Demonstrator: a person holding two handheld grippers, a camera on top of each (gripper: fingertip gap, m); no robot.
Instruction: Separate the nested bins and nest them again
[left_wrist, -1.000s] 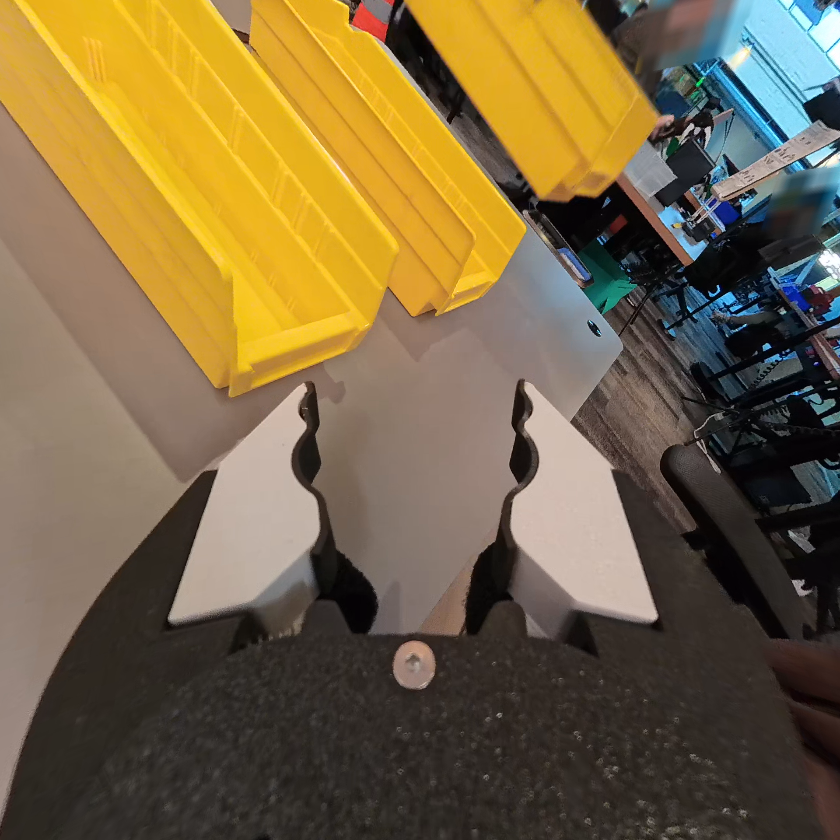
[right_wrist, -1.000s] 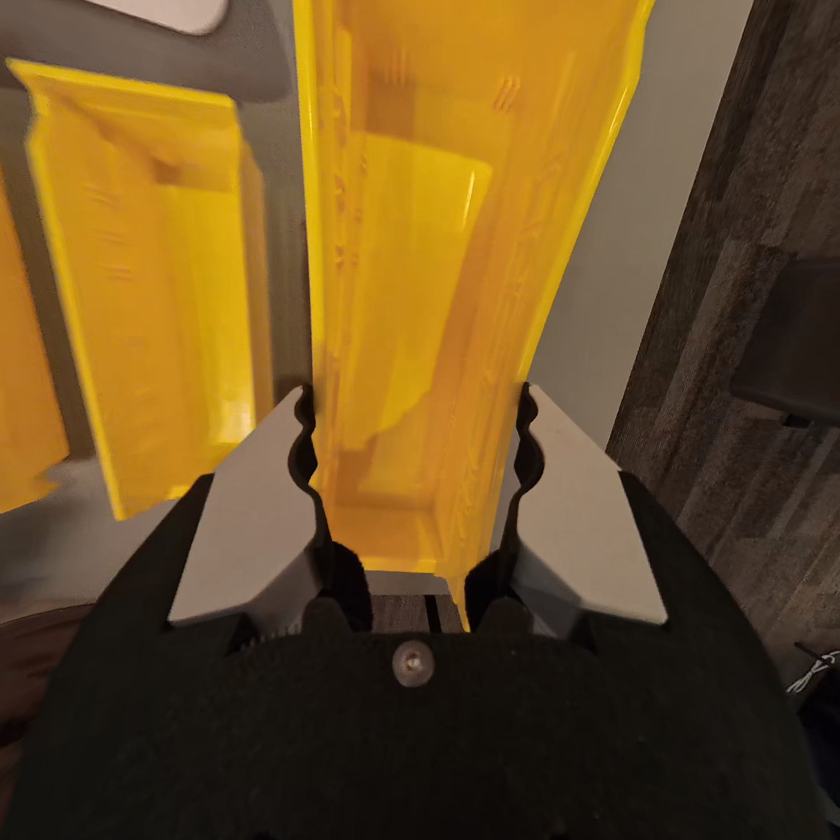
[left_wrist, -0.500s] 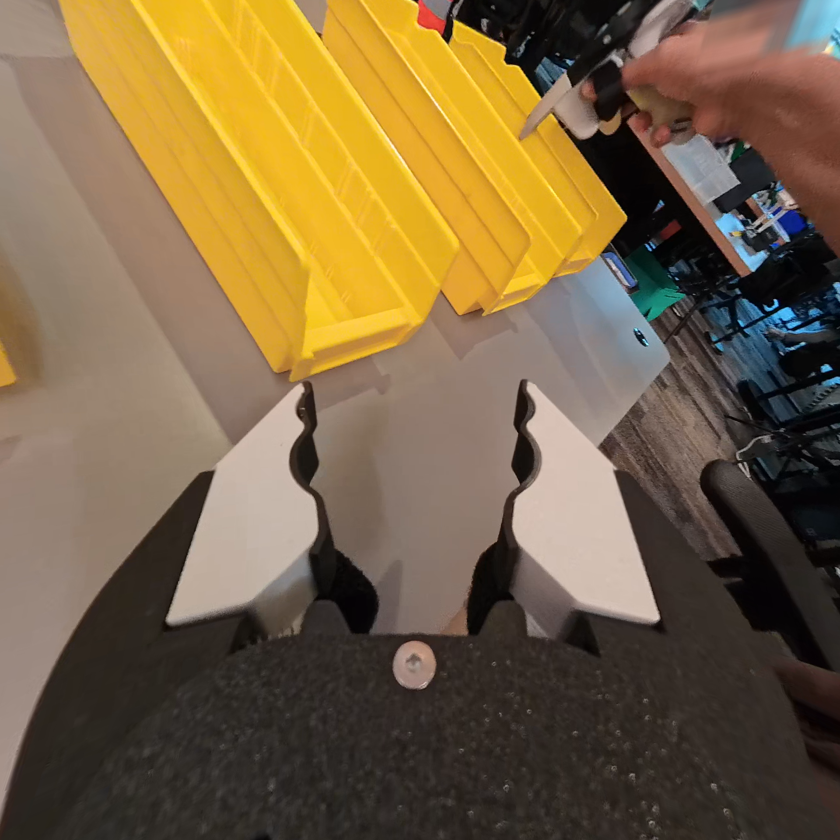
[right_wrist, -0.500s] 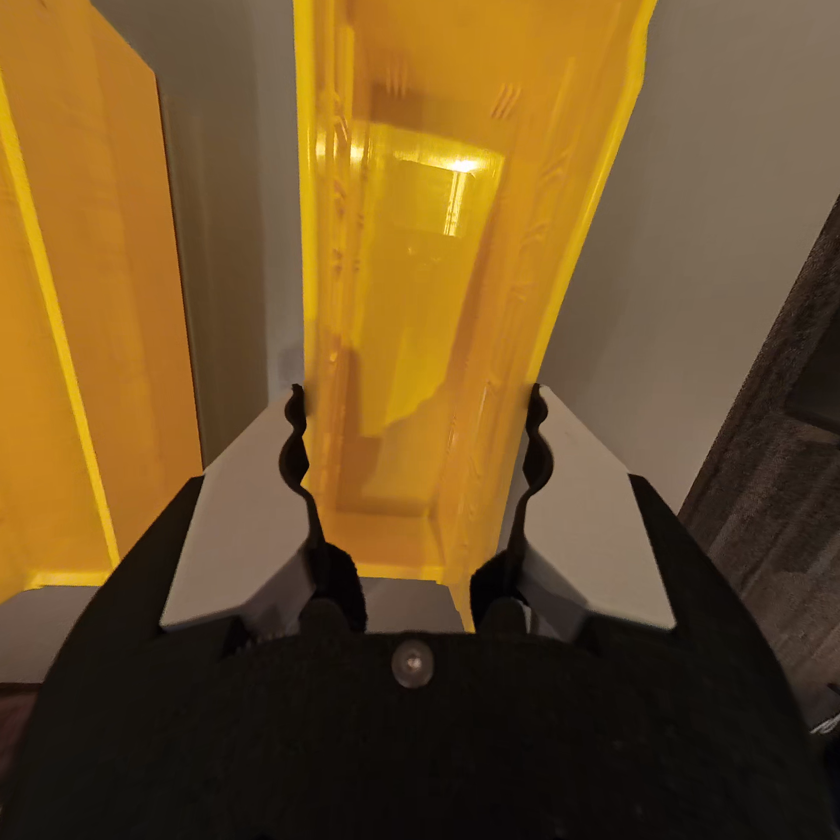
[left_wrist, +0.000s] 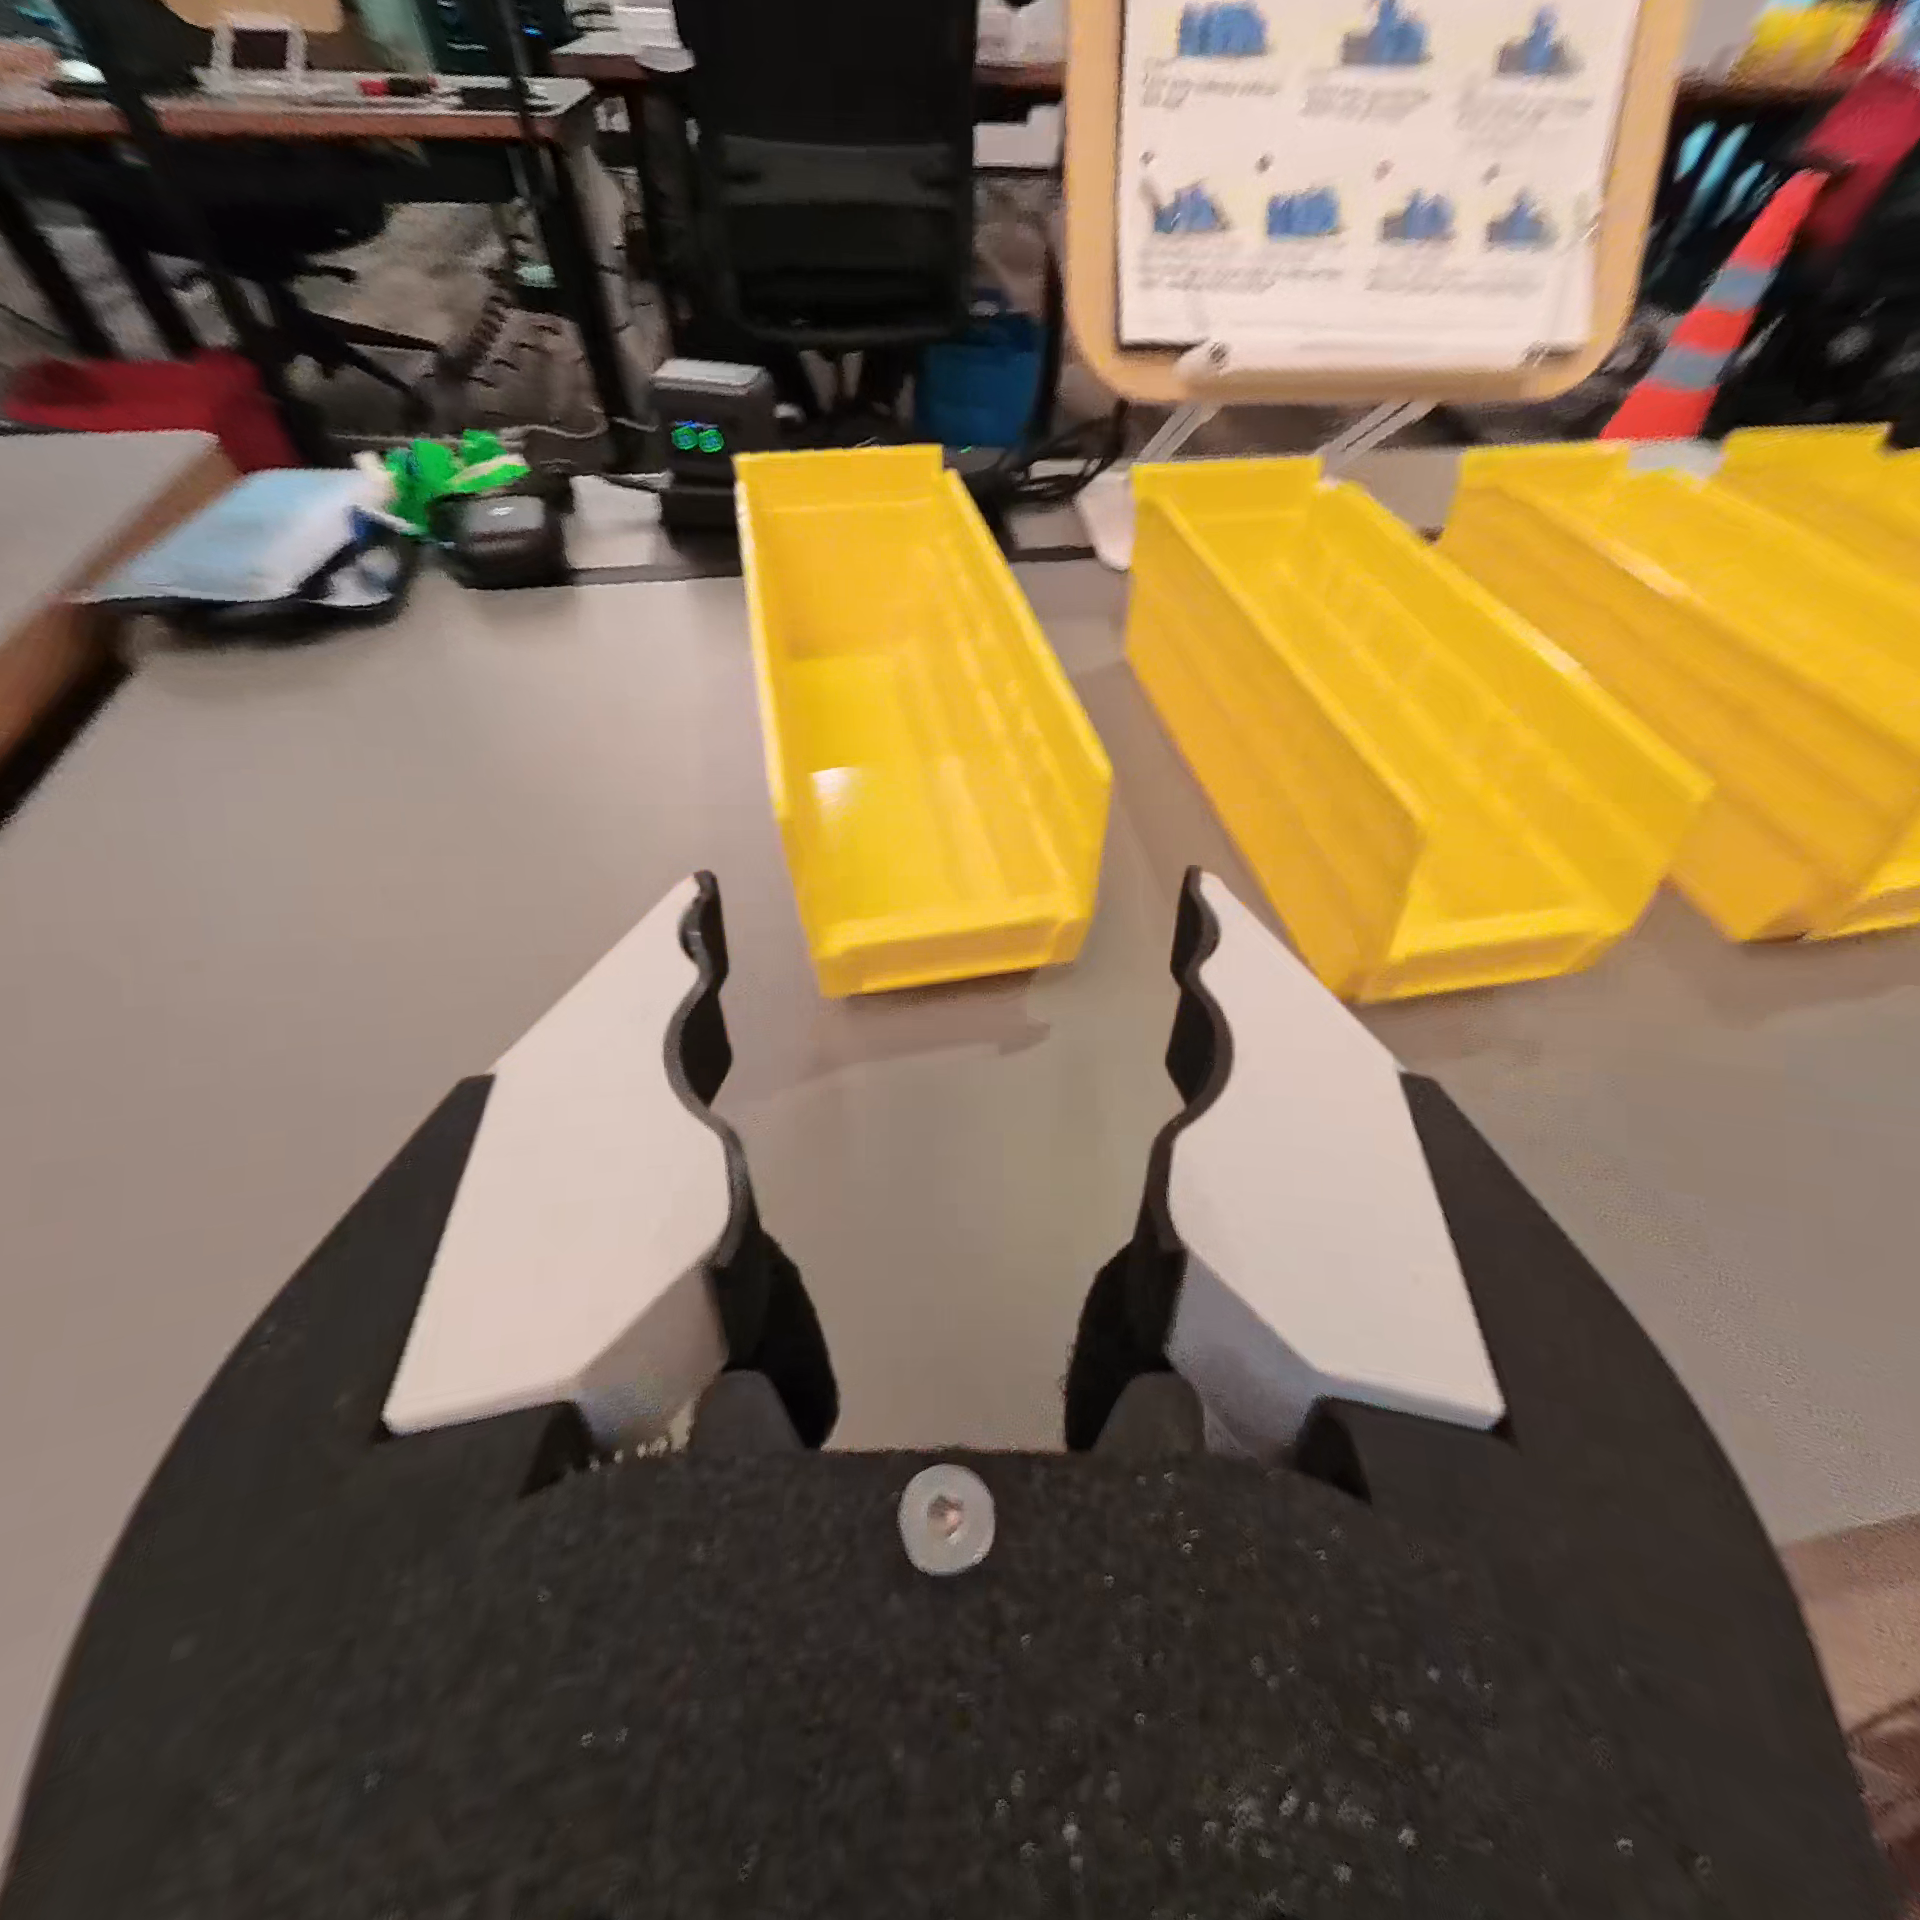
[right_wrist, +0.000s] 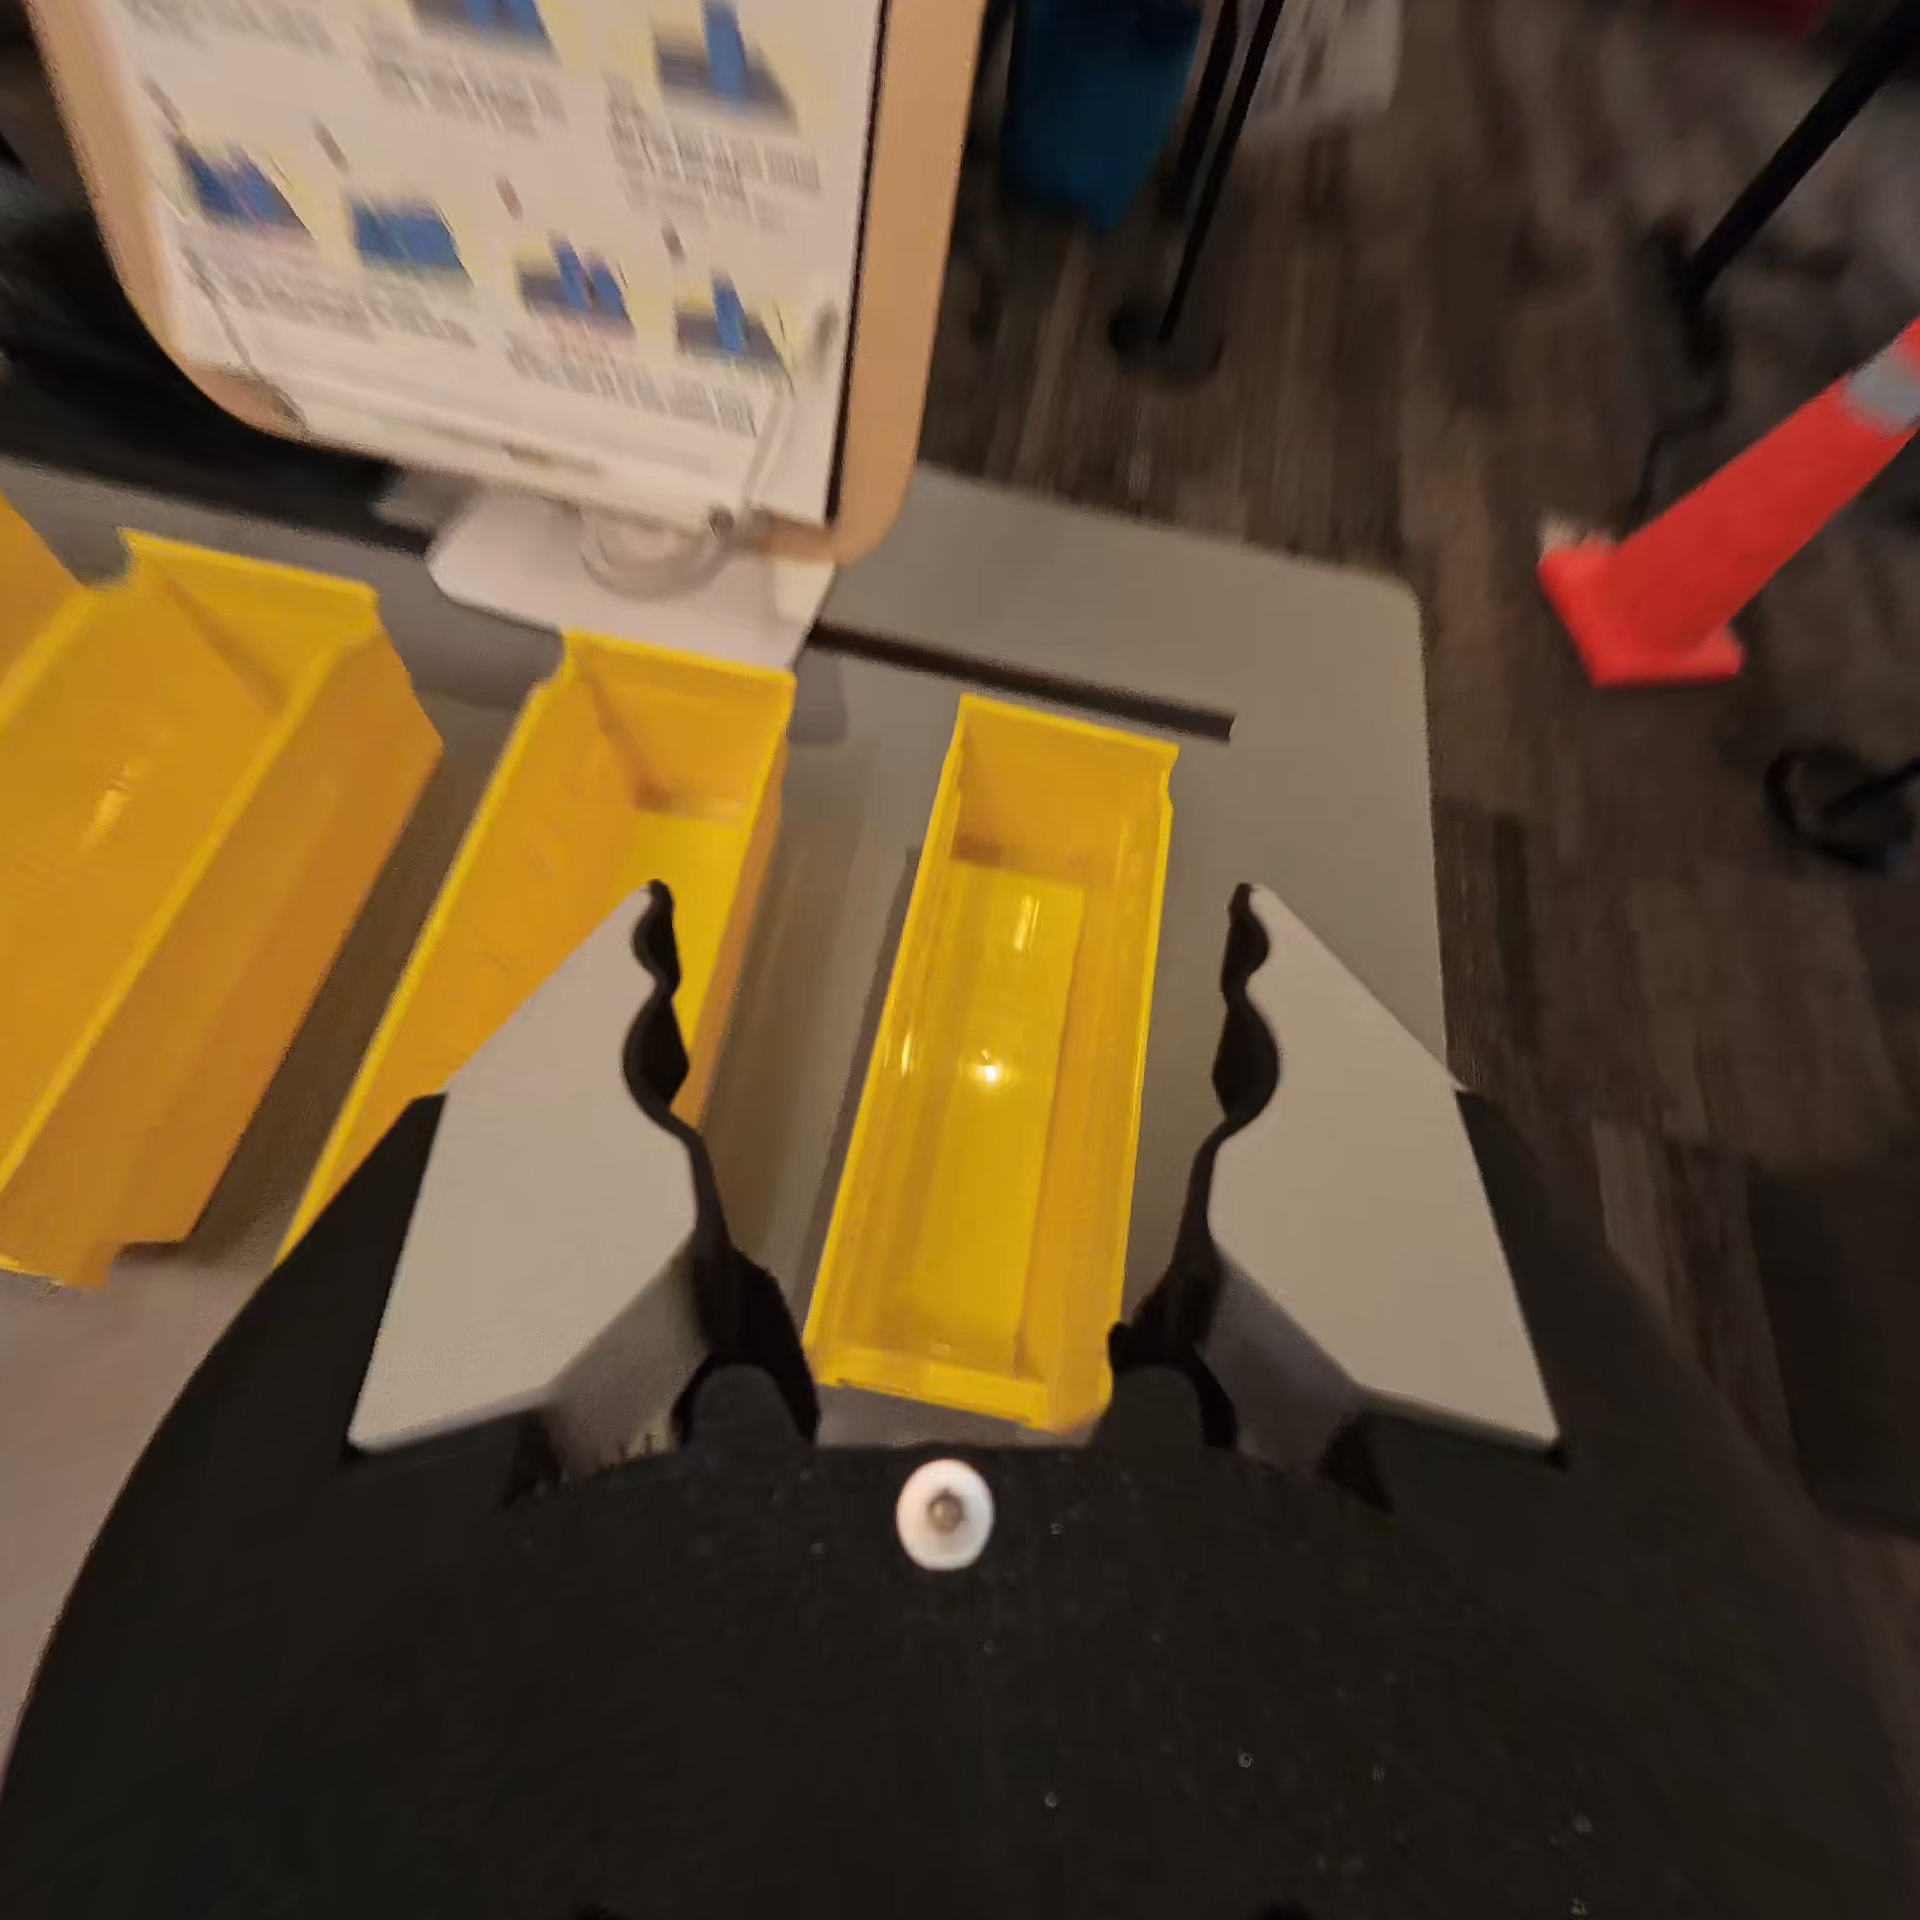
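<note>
Right wrist view showed the right gripper (right_wrist: 943, 904) wide open, empty, above the yellow bin (right_wrist: 997, 1091) at 12 o'clock (probably light, stiff, slick plastic); its side walls looked the best hold.

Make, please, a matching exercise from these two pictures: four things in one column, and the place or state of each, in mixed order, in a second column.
Column one
1. left gripper
2. right gripper
3. orange cone
4. board with paper sheet

Column two
A. open, one yellow bin between its fingers
B. upright behind the bins
C. open, over bare table, bins ahead
D. on the floor

Pairs: 1-C, 2-A, 3-D, 4-B
</note>
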